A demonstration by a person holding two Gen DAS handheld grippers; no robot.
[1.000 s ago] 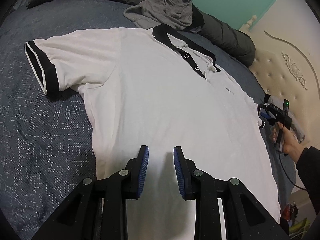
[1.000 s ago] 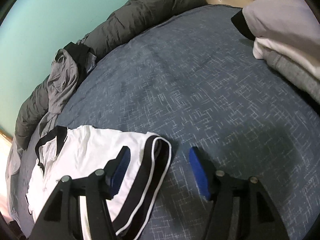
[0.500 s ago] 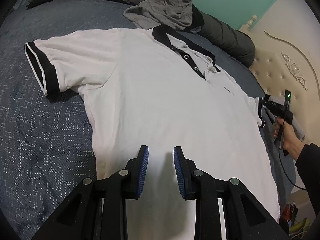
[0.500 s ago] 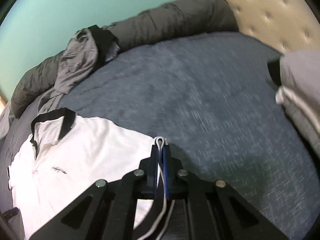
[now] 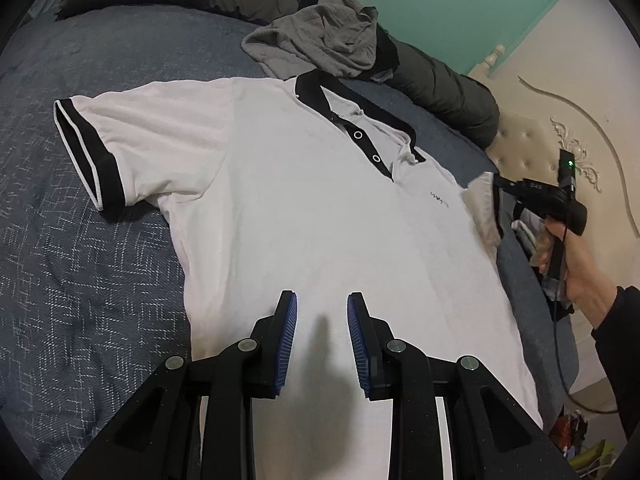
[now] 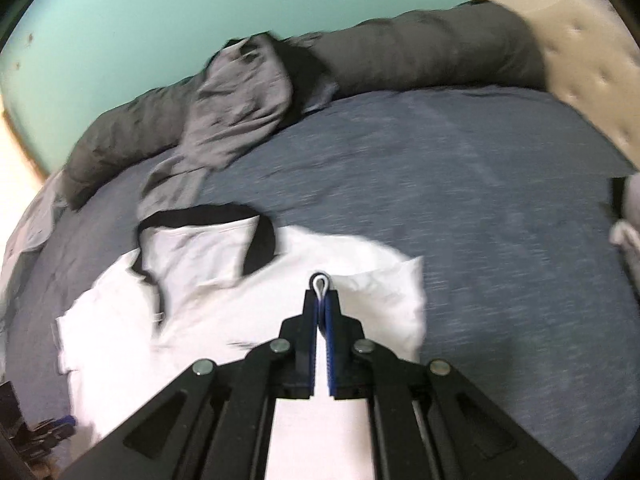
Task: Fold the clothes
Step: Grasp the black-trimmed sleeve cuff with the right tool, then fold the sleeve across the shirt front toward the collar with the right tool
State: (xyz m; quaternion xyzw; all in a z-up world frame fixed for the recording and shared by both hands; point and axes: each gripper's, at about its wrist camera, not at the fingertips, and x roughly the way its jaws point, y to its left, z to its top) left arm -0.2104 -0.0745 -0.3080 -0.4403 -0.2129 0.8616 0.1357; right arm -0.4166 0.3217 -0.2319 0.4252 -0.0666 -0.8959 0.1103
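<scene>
A white polo shirt [image 5: 300,208] with a black collar [image 5: 320,92] lies face up on the blue bed cover [image 5: 80,260]. Its far sleeve [image 5: 92,152], with a black cuff, lies flat to the left. My left gripper [image 5: 322,308] stands over the shirt's lower part, jaws apart, nothing pinched between them. My right gripper [image 6: 321,296] is shut on the other sleeve's cuff, whose folded edge pokes out past the tips. In the left wrist view that right gripper [image 5: 500,188] holds the sleeve lifted at the shirt's right side, with a hand [image 5: 576,268] on its handle.
A crumpled grey garment [image 5: 320,36] lies past the collar on a dark rolled duvet [image 5: 440,88] along the green wall. A cream tufted headboard [image 5: 528,148] stands at the right. Folded clothes [image 6: 628,216] sit at the right edge of the right wrist view.
The right gripper closed on the sleeve cuff, then lifted it and carried it in over the shirt's body while rolling. The left gripper has stayed in place.
</scene>
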